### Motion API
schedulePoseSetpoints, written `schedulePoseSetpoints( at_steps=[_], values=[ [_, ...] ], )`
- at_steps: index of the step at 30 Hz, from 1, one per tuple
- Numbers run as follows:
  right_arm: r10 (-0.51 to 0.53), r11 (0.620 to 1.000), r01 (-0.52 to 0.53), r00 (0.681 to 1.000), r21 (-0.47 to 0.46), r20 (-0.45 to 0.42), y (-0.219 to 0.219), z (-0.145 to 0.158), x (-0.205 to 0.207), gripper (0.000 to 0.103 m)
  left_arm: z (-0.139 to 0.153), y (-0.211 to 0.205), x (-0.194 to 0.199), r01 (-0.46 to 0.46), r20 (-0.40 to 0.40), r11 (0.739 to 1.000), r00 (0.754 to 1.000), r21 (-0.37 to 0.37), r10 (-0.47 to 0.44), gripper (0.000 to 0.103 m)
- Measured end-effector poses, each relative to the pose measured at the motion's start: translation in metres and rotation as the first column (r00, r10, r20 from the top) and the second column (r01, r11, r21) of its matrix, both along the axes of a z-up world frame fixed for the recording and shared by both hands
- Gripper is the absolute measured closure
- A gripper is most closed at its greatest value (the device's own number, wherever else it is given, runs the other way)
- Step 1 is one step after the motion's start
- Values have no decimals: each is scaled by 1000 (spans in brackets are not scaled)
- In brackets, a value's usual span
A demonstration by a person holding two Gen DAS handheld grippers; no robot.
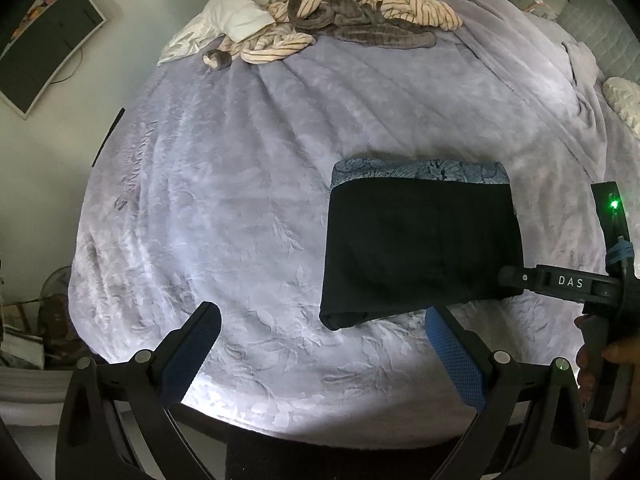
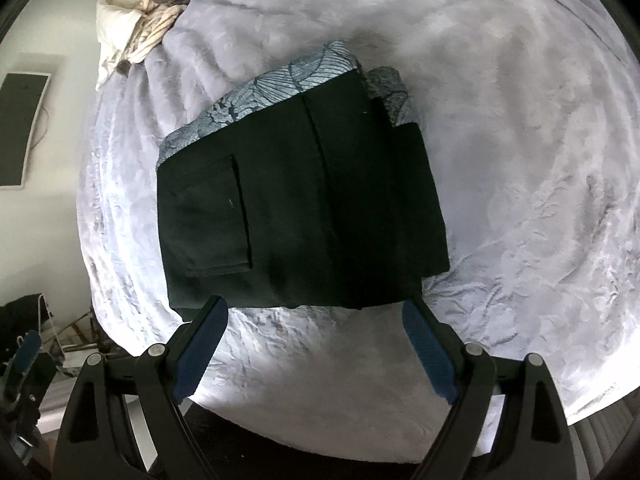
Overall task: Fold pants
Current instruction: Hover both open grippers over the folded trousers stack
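The black pants (image 1: 420,248) lie folded into a compact rectangle on the lavender bedspread (image 1: 240,200), with a blue leaf-patterned waistband (image 1: 420,171) along the far edge. In the right wrist view the pants (image 2: 300,208) fill the centre, a back pocket (image 2: 212,216) showing at left. My left gripper (image 1: 324,320) is open and empty, hovering near the pants' lower left corner. My right gripper (image 2: 316,316) is open and empty just in front of the pants' near edge; it also shows in the left wrist view (image 1: 560,280) at the pants' right side.
A pile of striped and grey clothes (image 1: 340,16) and white pillows (image 1: 240,12) lies at the far end of the bed. A wall-mounted screen (image 1: 44,48) is at left. A fan and clutter (image 1: 52,312) stand on the floor beside the bed.
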State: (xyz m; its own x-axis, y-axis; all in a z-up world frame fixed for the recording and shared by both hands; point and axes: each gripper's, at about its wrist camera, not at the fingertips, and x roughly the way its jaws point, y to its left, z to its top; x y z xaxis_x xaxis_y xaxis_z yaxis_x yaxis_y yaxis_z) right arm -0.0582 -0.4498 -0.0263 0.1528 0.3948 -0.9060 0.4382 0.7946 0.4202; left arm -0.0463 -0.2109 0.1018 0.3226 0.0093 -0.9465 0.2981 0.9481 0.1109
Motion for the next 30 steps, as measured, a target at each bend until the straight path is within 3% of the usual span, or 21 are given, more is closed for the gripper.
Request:
schedulePoseSetpoints(
  at_steps=[13, 21, 30],
  values=[
    [7, 1000, -7, 1000, 4, -15, -6, -5, 3, 12, -3, -1, 2, -7, -5, 1000, 1000, 2, 7, 1],
    [-54, 998, 54, 999, 22, 2, -19, -10, -8, 12, -11, -4, 2, -1, -28, 1000, 1000, 23, 2, 1],
    [-62, 998, 62, 997, -1, 42, -34, -11, -33, 12, -38, 4, 1, -5, -106, 999, 994, 40, 9, 1]
  ],
)
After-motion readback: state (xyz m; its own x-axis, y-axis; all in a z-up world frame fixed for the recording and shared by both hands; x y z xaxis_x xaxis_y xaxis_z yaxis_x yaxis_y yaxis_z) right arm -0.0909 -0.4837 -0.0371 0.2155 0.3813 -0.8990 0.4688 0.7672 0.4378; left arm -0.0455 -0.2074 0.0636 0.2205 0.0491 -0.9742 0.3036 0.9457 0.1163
